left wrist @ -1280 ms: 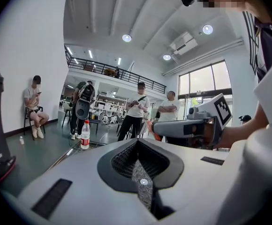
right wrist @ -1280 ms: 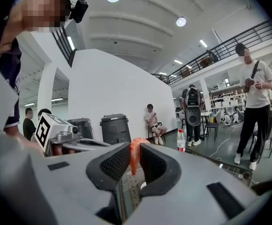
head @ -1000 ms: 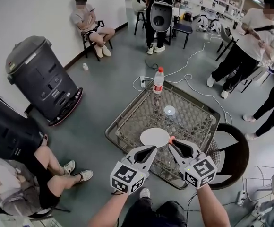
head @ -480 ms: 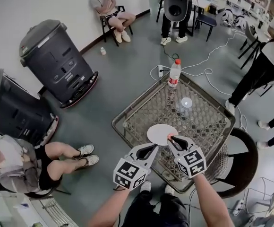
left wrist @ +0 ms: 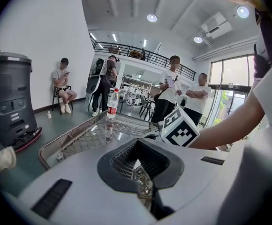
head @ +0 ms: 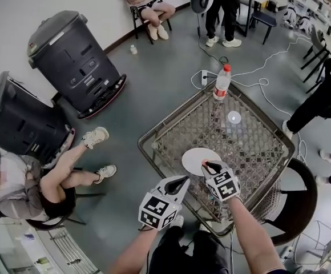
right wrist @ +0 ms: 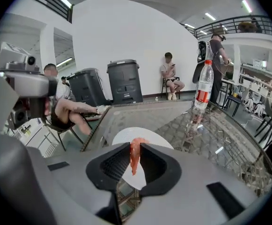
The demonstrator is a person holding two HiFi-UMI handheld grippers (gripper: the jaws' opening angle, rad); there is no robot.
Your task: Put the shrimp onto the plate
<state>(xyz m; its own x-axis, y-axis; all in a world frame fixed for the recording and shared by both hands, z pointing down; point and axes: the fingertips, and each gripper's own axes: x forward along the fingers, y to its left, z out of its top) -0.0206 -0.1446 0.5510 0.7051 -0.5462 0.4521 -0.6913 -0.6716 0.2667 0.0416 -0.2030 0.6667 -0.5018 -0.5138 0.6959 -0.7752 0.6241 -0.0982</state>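
While the right gripper (right wrist: 135, 150), clamped on the shrimp (right wrist: 134, 156) hanging long axis upright, hovers at mid-frame, the plate (right wrist: 154, 142) lies on the table (head: 251, 144) just ahead and below, farther from the closed, empty left gripper (head: 176, 184).

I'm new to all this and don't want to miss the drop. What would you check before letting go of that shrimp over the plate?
1. Shrimp gripped by the right tongs: ok, pinched between the jaws.
2. Plate under the shrimp: ok. It lies right behind the jaws, though the head view puts them at its near edge.
3. Plate bare: ok, nothing shows on it.
4. Left tongs out of the way: ok, shut, empty and short of the plate.
5. Bottle clear: ok, standing well beyond the plate.
6. Height above the plate: cannot tell.
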